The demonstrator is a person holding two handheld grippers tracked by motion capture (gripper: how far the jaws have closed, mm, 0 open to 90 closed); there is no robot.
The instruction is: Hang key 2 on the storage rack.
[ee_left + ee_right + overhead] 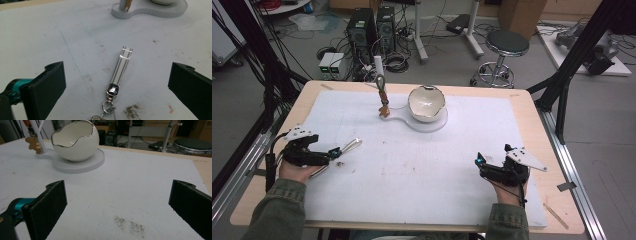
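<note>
the keychain lies flat on the white mat at centre of the left gripper view, between the spread jaws of the left gripper, touching neither. its long silver bar runs away from the claw toward the top of the frame, ring end nearest the camera. in the high view it sits at left, well apart from the right gripper, also spread wide and empty. the dark emblem near the ring may be a logo; unreadable.
</note>
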